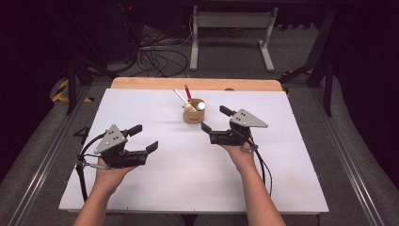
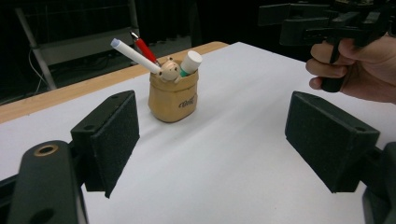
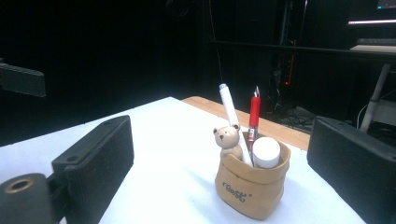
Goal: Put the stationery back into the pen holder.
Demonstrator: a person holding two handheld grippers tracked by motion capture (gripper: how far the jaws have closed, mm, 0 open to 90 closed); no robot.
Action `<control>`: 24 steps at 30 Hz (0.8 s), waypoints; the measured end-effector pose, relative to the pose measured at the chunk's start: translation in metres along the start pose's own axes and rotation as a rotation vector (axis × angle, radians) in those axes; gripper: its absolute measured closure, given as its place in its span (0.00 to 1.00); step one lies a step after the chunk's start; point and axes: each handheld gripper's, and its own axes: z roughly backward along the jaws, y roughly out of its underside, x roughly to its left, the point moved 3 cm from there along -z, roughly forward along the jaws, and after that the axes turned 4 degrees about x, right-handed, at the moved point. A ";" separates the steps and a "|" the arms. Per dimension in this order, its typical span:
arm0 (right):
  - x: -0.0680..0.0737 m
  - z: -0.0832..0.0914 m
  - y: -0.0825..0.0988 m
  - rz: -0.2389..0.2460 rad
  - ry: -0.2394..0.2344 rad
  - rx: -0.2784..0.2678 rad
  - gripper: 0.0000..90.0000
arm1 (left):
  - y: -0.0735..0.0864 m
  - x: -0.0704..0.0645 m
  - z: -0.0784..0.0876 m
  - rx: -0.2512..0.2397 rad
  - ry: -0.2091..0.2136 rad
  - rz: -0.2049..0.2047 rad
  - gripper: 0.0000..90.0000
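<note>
We see a small tan pen holder (image 1: 194, 113) standing upright on the white table (image 1: 188, 179), a little above the middle of the high view and near the table's far wooden edge (image 1: 197, 84). It holds a white pen (image 1: 180, 95) leaning toward the upper left of that frame, a red pen (image 1: 187, 91) just beside it, a stubby white-capped marker (image 1: 201, 106) and a small bear figure (image 1: 188, 107) at its rim. Our right tongs (image 1: 212, 118) are in the middle right of the high view, just beside the holder on its right and apart from it, jaws pointing toward the upper left; they stand wide apart with nothing between them. In the right gripper view the holder (image 3: 252, 184) sits in the lower middle of the frame between the two black pads, nearer the right pad, touching neither. Our left tongs (image 1: 143, 138) are in the lower left of the high view, well apart from the holder, released as well and empty. In the left gripper view the holder (image 2: 173, 95) stands beyond the jaws, left of centre in the frame, and the right hand (image 2: 359, 70) with its tongs appears in the upper right corner. Beyond the table, a white frame (image 1: 231, 33) stands on the floor.
</note>
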 end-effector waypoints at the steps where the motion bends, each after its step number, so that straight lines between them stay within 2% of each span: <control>1: 0.000 0.001 0.000 0.000 -0.001 -0.001 0.08 | 0.000 0.000 0.000 -0.001 -0.001 0.003 0.21; 17: 0.003 0.024 -0.001 -0.012 -0.021 -0.012 0.05 | 0.000 0.004 0.004 -0.005 -0.008 0.005 0.21; 24: 0.002 0.032 0.001 -0.023 -0.014 -0.005 0.04 | 0.000 0.005 0.005 -0.008 -0.014 -0.001 0.20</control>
